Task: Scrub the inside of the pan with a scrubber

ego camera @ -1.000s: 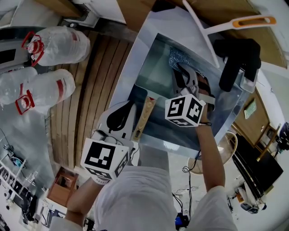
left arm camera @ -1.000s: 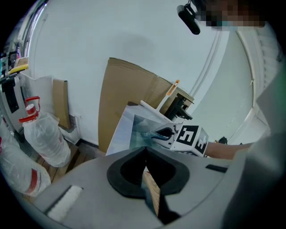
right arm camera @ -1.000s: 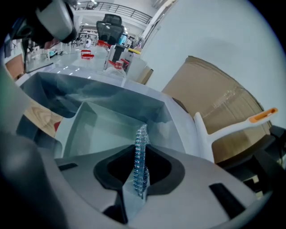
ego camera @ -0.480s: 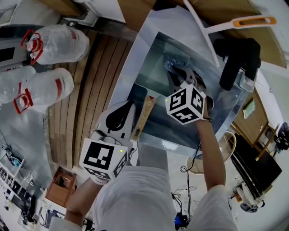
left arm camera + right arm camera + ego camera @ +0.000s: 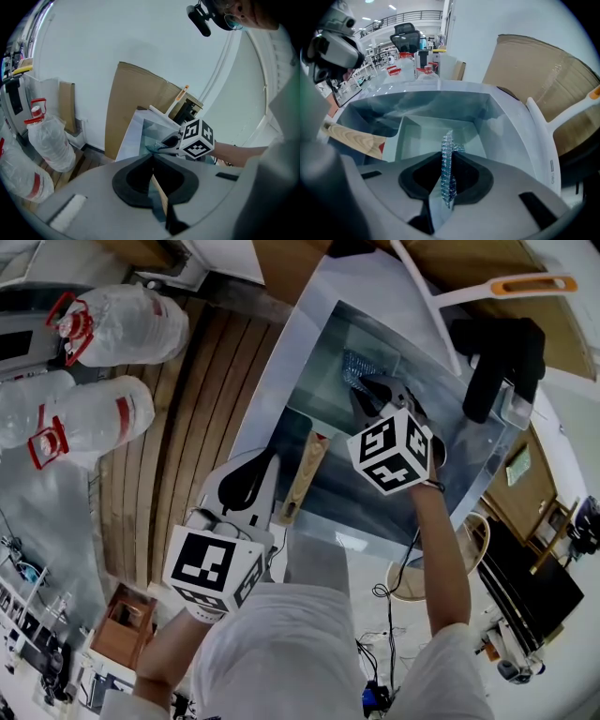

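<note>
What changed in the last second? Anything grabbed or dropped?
The right hand-held gripper moved a little away from the person, further over the pan, and its marker cube turned. The scrubber went with it, still clamped. Nothing was picked up or released. The left hand-held gripper stays shut on the wooden handle, and the pan has not visibly moved.

Three cameras around one sink (image 5: 277,371).
Head view looks steeply down; gripper views ride close behind left tongs (image 5: 153,161) and right tongs (image 5: 447,157), facing it.
</note>
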